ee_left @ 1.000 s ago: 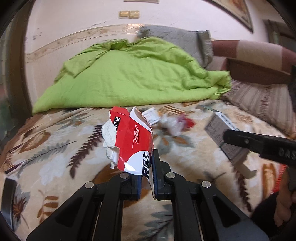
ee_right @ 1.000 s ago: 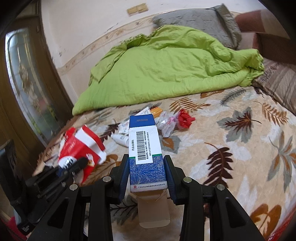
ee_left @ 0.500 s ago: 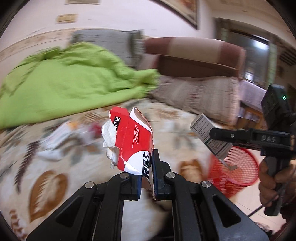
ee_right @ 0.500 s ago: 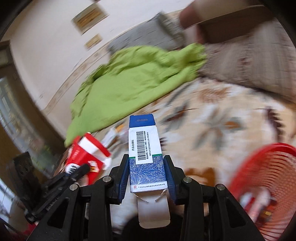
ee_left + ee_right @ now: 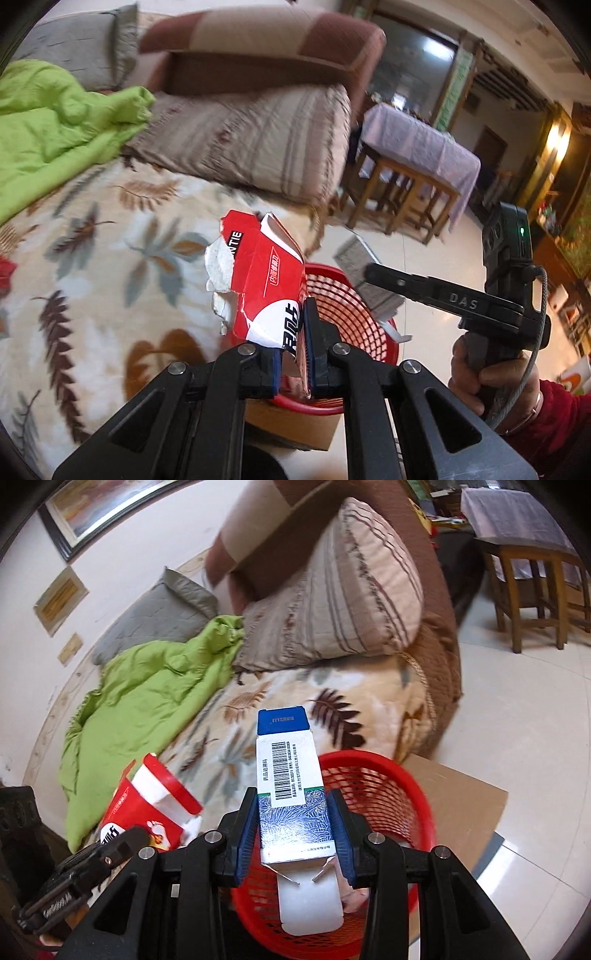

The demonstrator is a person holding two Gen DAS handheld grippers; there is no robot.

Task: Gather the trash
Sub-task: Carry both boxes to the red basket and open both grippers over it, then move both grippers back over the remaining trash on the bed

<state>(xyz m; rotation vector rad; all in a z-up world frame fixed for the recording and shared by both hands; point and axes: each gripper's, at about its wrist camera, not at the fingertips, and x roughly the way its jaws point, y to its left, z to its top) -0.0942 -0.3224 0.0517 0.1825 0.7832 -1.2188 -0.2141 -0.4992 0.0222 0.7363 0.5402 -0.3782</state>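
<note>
Over red basket (image 5: pixel 413 805): blue box (image 5: pixel 295 805) between right tongs (image 5: pixel 293 840).

Home bedroom: bed (image 5: pixel 303 701) with leaf-print blanket, green quilt (image 5: pixel 147 686), striped pillow (image 5: pixel 351 602).

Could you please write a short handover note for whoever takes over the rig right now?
Left gripper: shut on the torn red carton, held at the near rim of the red mesh basket.
Right gripper: shut on the blue-and-white box, above the basket opening.
The basket sits on cardboard beside the bed.
Done: both pieces lifted and brought to the basket.
Left: release each into it. Whether more trash lies on the bed is not visible.
</note>
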